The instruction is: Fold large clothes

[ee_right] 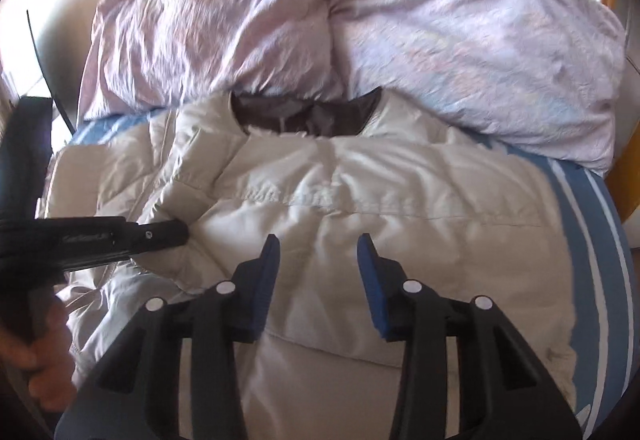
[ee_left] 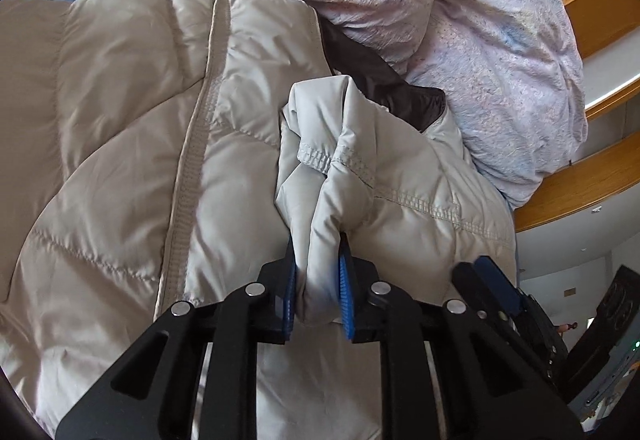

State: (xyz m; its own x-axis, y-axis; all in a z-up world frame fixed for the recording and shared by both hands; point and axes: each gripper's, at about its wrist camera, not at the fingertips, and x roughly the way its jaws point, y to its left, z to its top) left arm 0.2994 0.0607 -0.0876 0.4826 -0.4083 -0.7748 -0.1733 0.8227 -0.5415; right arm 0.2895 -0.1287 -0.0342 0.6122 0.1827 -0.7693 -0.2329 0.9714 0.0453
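A pale beige puffer jacket [ee_left: 120, 128] lies spread on the bed, its dark brown lining [ee_left: 384, 80] showing at the collar. My left gripper [ee_left: 319, 268] is shut on a bunched fold of the jacket's sleeve or edge [ee_left: 340, 160], held over the jacket body. In the right wrist view the same jacket [ee_right: 360, 200] lies below my right gripper [ee_right: 319, 252], which is open and empty just above the fabric. The left gripper's black body [ee_right: 100, 236] reaches in from the left and touches the jacket. The collar lining [ee_right: 304, 120] is at the far side.
A crumpled lilac duvet [ee_right: 440, 40] is heaped behind the jacket, touching its collar; it also shows in the left wrist view [ee_left: 480, 20]. A blue striped sheet [ee_right: 600, 240] covers the bed. A wooden bed frame [ee_left: 580, 192] runs along the right. A hand [ee_right: 36, 360] holds the left gripper.
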